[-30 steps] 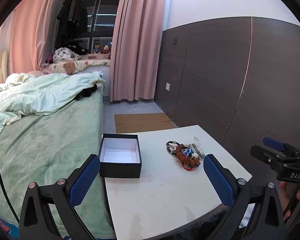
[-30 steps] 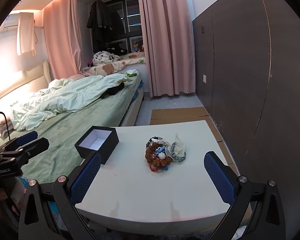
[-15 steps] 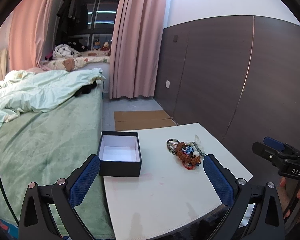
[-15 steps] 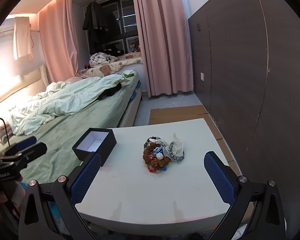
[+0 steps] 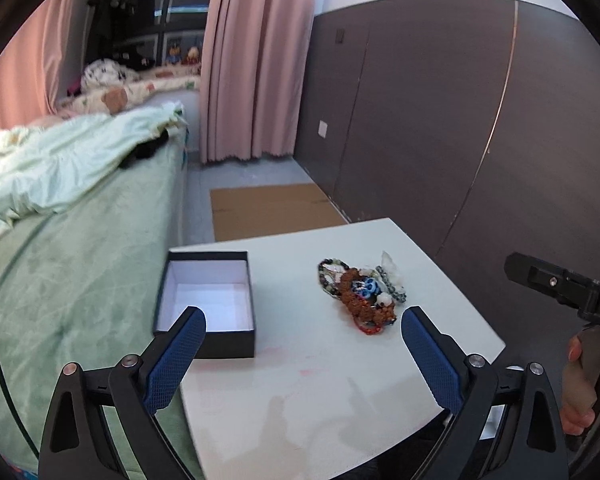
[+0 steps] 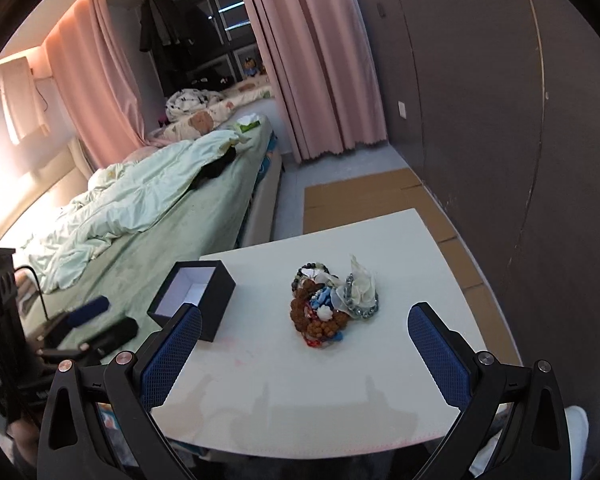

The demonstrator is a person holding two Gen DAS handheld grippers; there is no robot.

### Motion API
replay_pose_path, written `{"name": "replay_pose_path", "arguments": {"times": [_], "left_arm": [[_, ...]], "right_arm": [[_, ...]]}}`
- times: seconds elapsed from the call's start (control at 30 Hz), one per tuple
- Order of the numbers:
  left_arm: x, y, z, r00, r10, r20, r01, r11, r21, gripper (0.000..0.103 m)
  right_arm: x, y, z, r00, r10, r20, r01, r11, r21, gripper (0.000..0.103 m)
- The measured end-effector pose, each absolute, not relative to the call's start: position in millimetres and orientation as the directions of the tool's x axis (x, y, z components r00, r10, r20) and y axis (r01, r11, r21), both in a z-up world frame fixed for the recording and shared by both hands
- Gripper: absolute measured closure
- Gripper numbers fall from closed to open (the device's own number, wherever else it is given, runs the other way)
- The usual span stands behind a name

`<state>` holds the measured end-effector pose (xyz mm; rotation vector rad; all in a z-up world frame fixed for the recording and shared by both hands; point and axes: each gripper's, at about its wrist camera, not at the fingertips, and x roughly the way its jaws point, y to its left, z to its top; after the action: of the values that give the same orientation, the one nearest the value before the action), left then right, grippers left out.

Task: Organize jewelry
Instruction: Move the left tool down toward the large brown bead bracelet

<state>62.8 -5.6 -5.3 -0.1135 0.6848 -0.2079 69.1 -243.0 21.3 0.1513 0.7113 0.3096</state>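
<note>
Tangled pile of beaded jewelry (image 5: 360,294) (image 6: 332,302), brown, blue, white and grey beads, lies mid white rectangular table (image 5: 320,384) (image 6: 300,376), toward right edge. Open black cardboard box with white lining (image 5: 206,304) (image 6: 192,304) sits at table's left edge, well apart from pile, nothing inside. Left gripper (image 5: 302,320) hovers over near edge, blue-padded fingers spread wide, holding nothing. Right gripper (image 6: 304,318) likewise spread wide, holding nothing, above near edge facing pile.

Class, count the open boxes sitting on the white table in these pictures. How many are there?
1. The black box sits at the table's left edge beside the bed, left of the jewelry pile. Nothing suggests another is hidden.
</note>
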Motion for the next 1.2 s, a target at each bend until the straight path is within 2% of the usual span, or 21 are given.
{"name": "replay_pose_path", "arguments": {"times": [0.37, 0.53, 0.67, 0.83, 0.97, 1.1, 1.2], "left_arm": [[114, -8, 0, 0.698, -0.266, -0.665, 0.142, 0.961, -0.236, 0.009], [131, -15, -17, 0.664, -0.301, -0.684, 0.154, 0.951, -0.269, 0.019], [142, -22, -36, 0.619, -0.314, -0.720, 0.157, 0.947, -0.278, 0.029], [156, -32, -50, 0.570, -0.368, -0.735, 0.162, 0.927, -0.339, 0.031], [166, -43, -59, 0.538, -0.389, -0.747, 0.167, 0.919, -0.358, 0.040], [179, -58, -75, 0.485, -0.428, -0.762, 0.171, 0.902, -0.398, 0.049], [185, -69, -83, 0.463, -0.441, -0.769, 0.183, 0.896, -0.404, 0.051]], "right_arm": [[122, -249, 43, 0.699, 0.335, -0.632, -0.202, 0.940, 0.274, 0.000], [135, -268, 7, 0.677, 0.353, -0.646, -0.148, 0.925, 0.350, 0.000], [148, -281, -23, 0.630, 0.334, -0.702, -0.062, 0.922, 0.383, 0.001], [158, -296, -40, 0.598, 0.386, -0.703, -0.024, 0.885, 0.465, 0.001], [162, -310, -46, 0.600, 0.366, -0.712, 0.039, 0.875, 0.482, 0.018], [164, -319, -47, 0.608, 0.351, -0.712, 0.065, 0.872, 0.486, 0.021], [166, -322, -48, 0.604, 0.356, -0.713, 0.079, 0.863, 0.499, 0.021]]}}
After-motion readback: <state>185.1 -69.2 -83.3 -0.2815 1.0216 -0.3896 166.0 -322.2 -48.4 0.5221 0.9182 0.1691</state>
